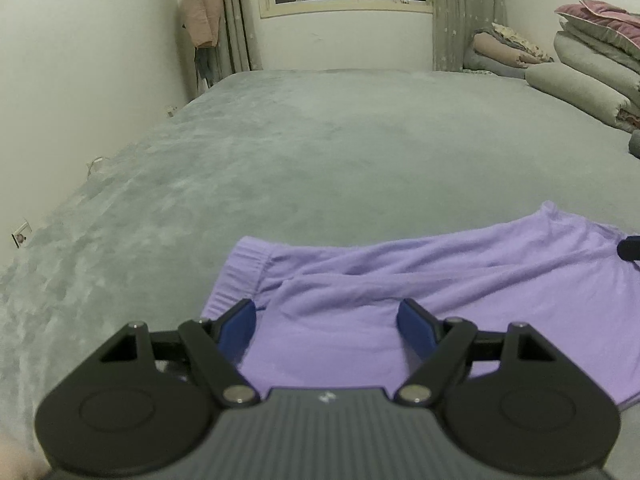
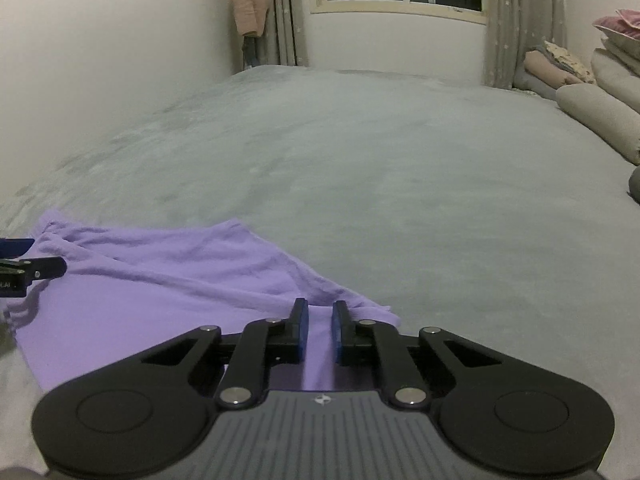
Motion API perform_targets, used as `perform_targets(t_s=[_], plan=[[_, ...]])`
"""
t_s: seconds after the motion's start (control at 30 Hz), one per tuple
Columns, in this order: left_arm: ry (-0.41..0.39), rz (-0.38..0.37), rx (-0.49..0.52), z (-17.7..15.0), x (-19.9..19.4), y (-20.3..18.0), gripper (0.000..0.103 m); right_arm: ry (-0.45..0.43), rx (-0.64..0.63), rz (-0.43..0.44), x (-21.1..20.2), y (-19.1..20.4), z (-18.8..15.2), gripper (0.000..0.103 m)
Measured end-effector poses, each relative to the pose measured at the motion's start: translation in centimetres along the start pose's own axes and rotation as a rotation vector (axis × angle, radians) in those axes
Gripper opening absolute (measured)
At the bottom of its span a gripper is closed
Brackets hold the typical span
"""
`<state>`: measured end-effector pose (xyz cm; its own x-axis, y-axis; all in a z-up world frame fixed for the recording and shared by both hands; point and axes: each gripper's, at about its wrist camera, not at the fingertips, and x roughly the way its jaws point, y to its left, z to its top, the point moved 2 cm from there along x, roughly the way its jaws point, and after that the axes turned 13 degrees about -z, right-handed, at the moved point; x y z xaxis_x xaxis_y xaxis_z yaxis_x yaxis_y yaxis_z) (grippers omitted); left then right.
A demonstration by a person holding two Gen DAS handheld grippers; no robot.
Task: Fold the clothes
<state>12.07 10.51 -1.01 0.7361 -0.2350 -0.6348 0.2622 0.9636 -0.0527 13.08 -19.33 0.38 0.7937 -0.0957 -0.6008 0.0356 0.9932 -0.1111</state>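
A light purple garment [image 1: 420, 280], shorts with an elastic waistband [image 1: 244, 268], lies rumpled on the grey bed. My left gripper [image 1: 326, 308] hovers open over the waistband end, its blue pads [image 1: 240, 320] wide apart with cloth below them. In the right wrist view the same purple garment [image 2: 160, 292] spreads to the left. My right gripper [image 2: 320, 310] sits at its right edge with its jaws nearly together, a strip of purple cloth filling the narrow gap. The right gripper's tip [image 1: 630, 250] shows at the left view's right edge. The left gripper [image 2: 28, 270] shows at the right view's left edge.
The grey plush bed cover [image 1: 320, 152] stretches far ahead to a window wall. Folded quilts and pillows [image 1: 592, 64] are stacked at the far right. A white wall [image 1: 80, 80] runs along the bed's left side, and a pink jacket [image 1: 200, 12] hangs beside the curtains.
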Motion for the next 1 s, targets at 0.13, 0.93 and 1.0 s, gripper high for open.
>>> perform_targets(t_s=[0.13,0.93,1.0], plan=[[-0.005,-0.008,-0.02,0.1,-0.3,0.2,0.078,-0.012,-0.051,-0.029,-0.1,1.1,-0.2,0.01],[-0.091,0.077,-0.281,1.6,-2.8,7.0,0.08,-0.004,-0.044,-0.039,-1.4,1.6,0.5,0.025],[-0.088,0.052,-0.249,1.6,-2.6,6.0,0.08,-0.012,-0.037,-0.027,-1.6,1.7,0.6,0.028]])
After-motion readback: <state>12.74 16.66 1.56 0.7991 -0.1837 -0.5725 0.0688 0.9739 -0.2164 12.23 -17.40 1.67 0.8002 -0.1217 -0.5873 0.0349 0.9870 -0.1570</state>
